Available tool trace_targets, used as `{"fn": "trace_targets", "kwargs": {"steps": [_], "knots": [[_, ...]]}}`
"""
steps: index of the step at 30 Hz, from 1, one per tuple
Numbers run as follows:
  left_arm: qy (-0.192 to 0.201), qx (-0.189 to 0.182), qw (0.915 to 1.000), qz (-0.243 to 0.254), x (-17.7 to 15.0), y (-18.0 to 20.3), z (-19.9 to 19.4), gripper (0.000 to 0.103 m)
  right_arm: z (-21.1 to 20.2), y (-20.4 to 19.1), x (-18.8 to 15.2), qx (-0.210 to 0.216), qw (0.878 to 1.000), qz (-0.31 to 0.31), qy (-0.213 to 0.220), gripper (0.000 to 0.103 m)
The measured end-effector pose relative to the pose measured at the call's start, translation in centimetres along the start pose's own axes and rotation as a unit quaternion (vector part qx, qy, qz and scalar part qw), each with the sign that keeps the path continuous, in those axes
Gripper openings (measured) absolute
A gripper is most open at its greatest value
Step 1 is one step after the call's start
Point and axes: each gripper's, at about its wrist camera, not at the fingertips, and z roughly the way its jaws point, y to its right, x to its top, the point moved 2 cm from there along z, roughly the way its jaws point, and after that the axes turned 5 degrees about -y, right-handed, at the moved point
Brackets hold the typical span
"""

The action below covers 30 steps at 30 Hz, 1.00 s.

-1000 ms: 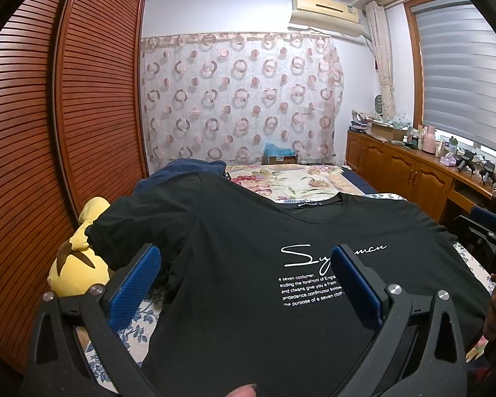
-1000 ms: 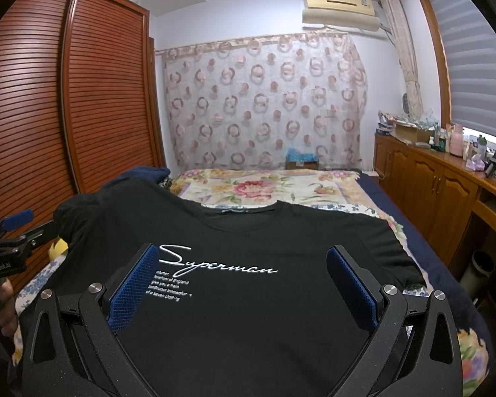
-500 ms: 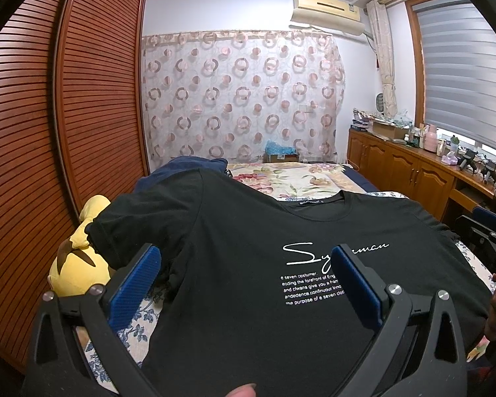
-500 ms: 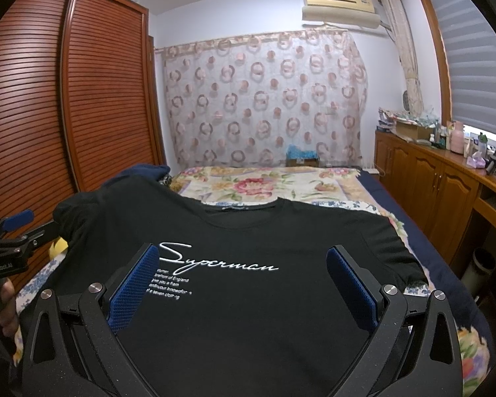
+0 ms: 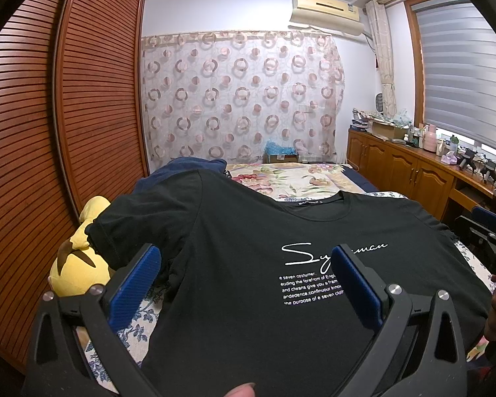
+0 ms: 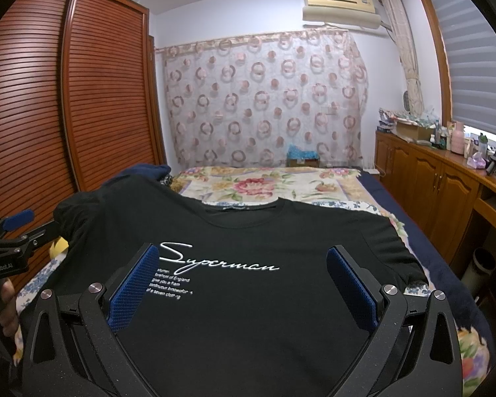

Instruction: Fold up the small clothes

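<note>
— Black cotton is what fills both your views: the black T-shirt (image 5: 248,281) lies spread face up on the bed (image 5: 281,178), collar toward the far end, hem toward you at the near edge. The white script print (image 6: 215,261) sits on the chest, small lines of text under it.

— And my grippers?

— Your left gripper (image 5: 244,284) has its jaws spread wide, blue pads (image 5: 132,287) well apart, and nothing is between them; it hovers over the shirt's left half near the near edge. Your right gripper (image 6: 241,281) is just as wide open and empty, over the middle of the shirt. Each one shows at the side of the other's view, your hands on the handles.

— How does the shirt lie?

— Mostly flat. The left sleeve (image 5: 139,225) bunches up near the bed's left edge, beside a yellow plush toy (image 5: 79,264). The right sleeve (image 6: 393,248) reaches toward the right edge, over the floral sheet (image 6: 264,185). A dark blue garment (image 5: 188,168) is heaped beyond the left shoulder.

— Around the bed?

— A slatted wooden wardrobe (image 5: 49,132) runs along the left side, wooden cabinets (image 6: 430,178) along the right, and a circle-patterned curtain (image 6: 264,99) hangs past the far end.
</note>
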Motion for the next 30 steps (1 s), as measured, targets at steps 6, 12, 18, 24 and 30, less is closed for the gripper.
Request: {"fn": "trace_targets", "kwargs": {"steps": [6,12,18,24,30], "knots": [[0.000,0.001,1.0000,0.000,-0.01,0.13,0.03,0.103,0.00,-0.02,-0.02,-0.001,1.000,0.000,0.000,0.103],[0.000,0.001,1.0000,0.001,0.00,0.17,0.00,0.103,-0.01,-0.02,-0.02,0.000,1.000,0.001,0.000,0.103],[0.000,0.001,1.0000,0.001,0.01,0.27,-0.05,0.103,-0.01,-0.03,0.00,0.000,1.000,0.000,0.000,0.103],[0.001,0.001,1.0000,0.001,-0.02,0.30,-0.06,0.103,-0.03,-0.07,0.00,0.000,1.000,0.000,0.000,0.103],[0.001,0.001,1.0000,0.001,-0.04,0.31,-0.08,0.103,0.00,-0.08,-0.02,0.000,1.000,0.000,-0.001,0.103]]}}
